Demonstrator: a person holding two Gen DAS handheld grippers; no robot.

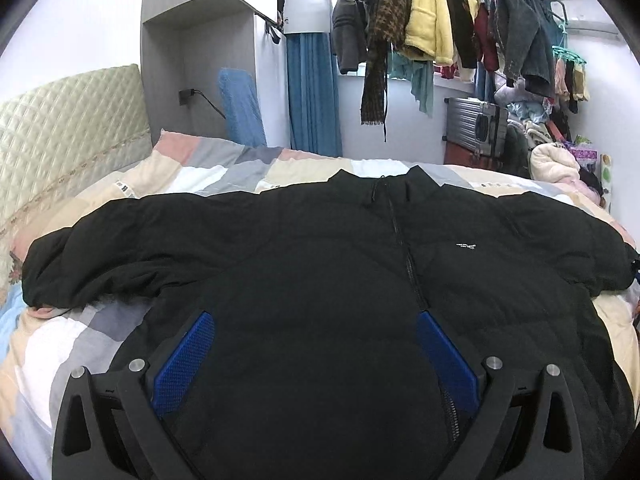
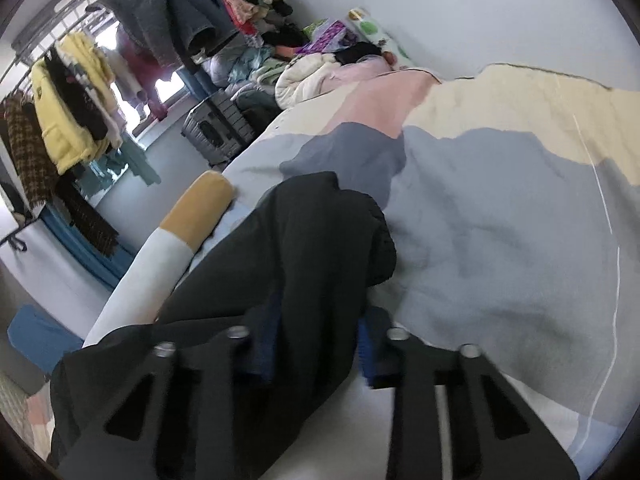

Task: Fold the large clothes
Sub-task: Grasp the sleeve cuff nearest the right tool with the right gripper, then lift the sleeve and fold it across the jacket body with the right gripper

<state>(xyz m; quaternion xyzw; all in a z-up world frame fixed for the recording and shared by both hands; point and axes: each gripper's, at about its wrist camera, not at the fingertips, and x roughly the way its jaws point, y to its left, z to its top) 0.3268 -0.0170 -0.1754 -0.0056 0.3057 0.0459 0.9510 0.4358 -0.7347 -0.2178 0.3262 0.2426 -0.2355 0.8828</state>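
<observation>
A large black zip-up jacket lies spread front-up on the bed, both sleeves stretched out sideways, collar toward the far side. My left gripper hovers over the jacket's lower front, its blue pads wide apart and empty. In the right wrist view, my right gripper is closed around the jacket's right sleeve near the ribbed cuff; the black fabric fills the gap between the blue pads.
The bed has a patchwork quilt in pink, grey and cream, also under the sleeve. A padded headboard stands left. A clothes rack, a suitcase and piled clothes stand beyond. A yellow-and-white bolster lies beside the sleeve.
</observation>
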